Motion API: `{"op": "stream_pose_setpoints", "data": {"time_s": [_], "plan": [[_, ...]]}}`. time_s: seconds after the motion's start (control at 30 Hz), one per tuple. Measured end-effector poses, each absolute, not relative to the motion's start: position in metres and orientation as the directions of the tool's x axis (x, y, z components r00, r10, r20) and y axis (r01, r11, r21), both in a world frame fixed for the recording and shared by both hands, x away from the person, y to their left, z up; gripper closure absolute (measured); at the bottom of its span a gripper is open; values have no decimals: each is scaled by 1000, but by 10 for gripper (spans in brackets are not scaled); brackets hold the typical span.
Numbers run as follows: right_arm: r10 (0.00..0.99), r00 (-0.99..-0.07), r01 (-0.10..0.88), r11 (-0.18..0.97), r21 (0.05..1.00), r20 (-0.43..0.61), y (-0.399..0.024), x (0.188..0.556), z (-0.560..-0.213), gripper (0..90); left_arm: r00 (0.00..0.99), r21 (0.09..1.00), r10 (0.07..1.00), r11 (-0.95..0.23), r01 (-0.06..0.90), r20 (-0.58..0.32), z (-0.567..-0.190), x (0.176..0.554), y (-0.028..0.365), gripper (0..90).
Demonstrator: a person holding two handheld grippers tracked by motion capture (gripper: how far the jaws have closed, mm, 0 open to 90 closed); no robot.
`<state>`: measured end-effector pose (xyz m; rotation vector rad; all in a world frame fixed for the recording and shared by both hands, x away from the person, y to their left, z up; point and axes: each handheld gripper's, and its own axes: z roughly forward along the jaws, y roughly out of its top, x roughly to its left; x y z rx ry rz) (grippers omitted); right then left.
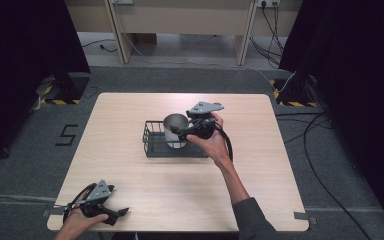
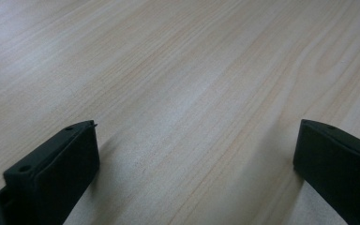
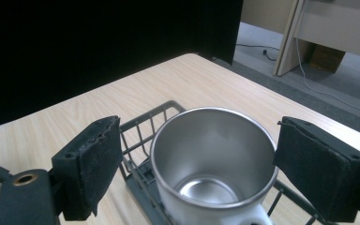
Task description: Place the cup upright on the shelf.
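A steel mug (image 1: 174,127) with a white handle stands upright in a dark wire basket (image 1: 153,146) near the middle of the wooden table. My right gripper (image 1: 178,133) reaches it from the right. In the right gripper view, my right gripper (image 3: 199,130) has its jaws wide apart on either side of the mug (image 3: 213,154). Basket wires (image 3: 138,136) show in the gap between the left pad and the rim, while the right pad stands close beside the rim. My left gripper (image 1: 118,214) rests by the table's front left corner. Its jaws (image 2: 194,159) stand wide over bare wood, holding nothing.
The light wooden table (image 1: 130,175) stands on a grey floor with a painted figure five (image 1: 66,135) at the left. Black curtains flank both sides. Cables (image 1: 325,150) trail over the floor at the right, and pale desk legs (image 1: 120,35) stand behind.
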<state>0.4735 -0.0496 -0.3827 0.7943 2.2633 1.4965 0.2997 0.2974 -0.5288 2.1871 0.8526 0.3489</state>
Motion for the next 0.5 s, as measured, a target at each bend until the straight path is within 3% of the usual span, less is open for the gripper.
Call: {"op": "stream_pose_setpoints", "data": {"time_s": [0.5], "plan": [[600,-799,264,289,920,41,-64,446,-387,155,740,732,673,-496,468,-17,-529,299,298,0]]}}
